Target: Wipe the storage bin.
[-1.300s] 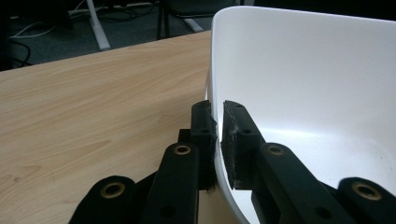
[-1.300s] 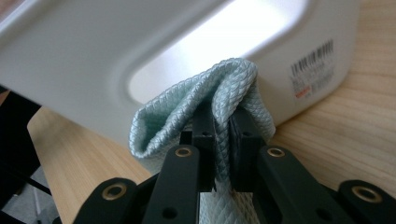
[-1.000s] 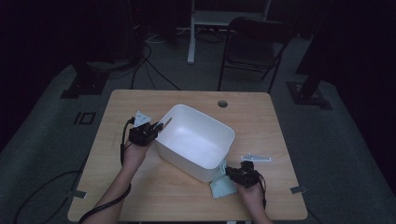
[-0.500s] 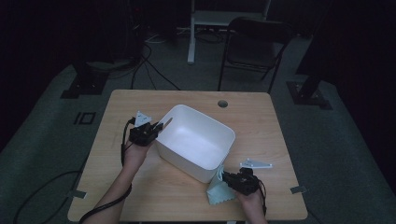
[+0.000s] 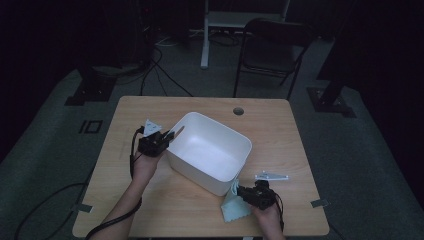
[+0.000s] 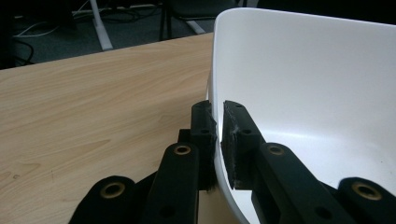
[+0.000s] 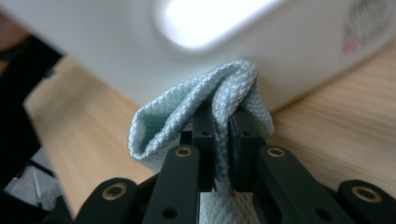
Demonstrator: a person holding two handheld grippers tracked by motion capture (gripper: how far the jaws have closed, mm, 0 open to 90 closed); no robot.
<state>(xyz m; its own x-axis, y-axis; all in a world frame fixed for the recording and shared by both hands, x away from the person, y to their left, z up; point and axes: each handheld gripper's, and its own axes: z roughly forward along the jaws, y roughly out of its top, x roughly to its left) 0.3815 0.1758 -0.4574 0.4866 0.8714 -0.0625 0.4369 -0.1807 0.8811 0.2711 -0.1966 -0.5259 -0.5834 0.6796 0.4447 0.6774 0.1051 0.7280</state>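
One white tub (image 5: pixel 210 150) sits in the middle of the wooden tabletop (image 5: pixel 280 130). In the right gripper view, the tub's side has a small mark with red letters and grey lines at the top right corner, but it is too blurry to read.

The left hand-held gripper (image 5: pixel 169 137) pinches the near-left rim of the tub. In the left gripper view, one black pad (image 6: pixel 203 128) is outside the wall and the other is inside, pressed tight on the thin white edge.

The right hand-held gripper (image 5: pixel 240 190) pinches one pale green cloth (image 5: pixel 234 205). The cloth lies on the tabletop at the near-right corner of the tub, and its pinched end is bunched up in a fold right against the tub's outside wall. In the right gripper view the cloth (image 7: pixel 205 100) has a tiny diamond pattern and the tub wall stands just behind it.

Each hand-held gripper has one grey three-cornered plate on top and a black cable.

The tabletop has one round hole (image 5: pixel 238 111) near its far edge. Behind the tabletop stands one dark folding chair (image 5: pixel 272 50). Cables (image 5: pixel 165 75) lie on the grey floor, and two dark stand feet rest at the left and right.
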